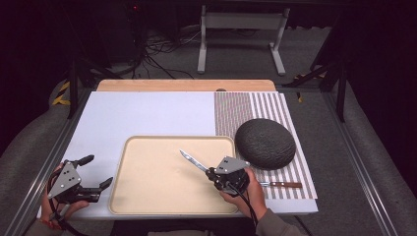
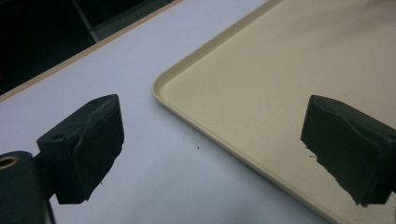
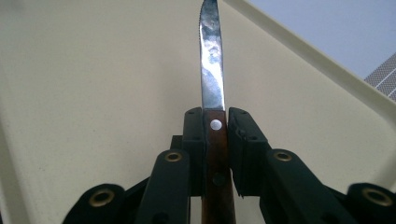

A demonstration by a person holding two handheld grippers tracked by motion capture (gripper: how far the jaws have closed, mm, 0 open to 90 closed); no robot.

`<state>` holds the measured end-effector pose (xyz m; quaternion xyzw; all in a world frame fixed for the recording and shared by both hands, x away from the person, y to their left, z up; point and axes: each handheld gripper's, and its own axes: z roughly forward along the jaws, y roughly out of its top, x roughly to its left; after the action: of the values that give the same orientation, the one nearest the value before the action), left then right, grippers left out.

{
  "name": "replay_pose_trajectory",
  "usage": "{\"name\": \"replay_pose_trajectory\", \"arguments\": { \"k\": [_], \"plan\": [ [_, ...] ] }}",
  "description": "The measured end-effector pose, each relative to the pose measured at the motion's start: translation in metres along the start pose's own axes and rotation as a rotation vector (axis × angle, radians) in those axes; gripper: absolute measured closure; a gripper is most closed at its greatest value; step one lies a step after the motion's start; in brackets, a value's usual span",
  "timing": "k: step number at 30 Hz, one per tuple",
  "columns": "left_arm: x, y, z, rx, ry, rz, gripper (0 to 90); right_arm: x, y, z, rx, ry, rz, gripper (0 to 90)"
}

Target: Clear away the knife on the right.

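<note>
Knife is clamped by its wooden handle in the right gripper above the tray, probably to be laid inside, while the left gripper waits open beside the tray.

Even overhead light brightens the white rectangular table while the room beyond its far edge sinks into darkness. The shiny steel knife blade catches mottled glare. Soft short shadows hug the beige plastic tray. Near black jaws look slightly blurred.
</note>
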<state>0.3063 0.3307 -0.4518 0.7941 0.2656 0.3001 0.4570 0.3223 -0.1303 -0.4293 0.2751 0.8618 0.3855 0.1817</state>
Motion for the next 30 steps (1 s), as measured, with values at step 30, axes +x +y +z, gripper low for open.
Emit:
{"name": "replay_pose_trajectory", "arguments": {
  "k": [30],
  "plan": [
    [0.0,-0.001,0.002,0.01,-0.003,-0.004,7.4,0.003,-0.002,0.011,0.036,0.035,-0.042,89.8]
  ]
}}
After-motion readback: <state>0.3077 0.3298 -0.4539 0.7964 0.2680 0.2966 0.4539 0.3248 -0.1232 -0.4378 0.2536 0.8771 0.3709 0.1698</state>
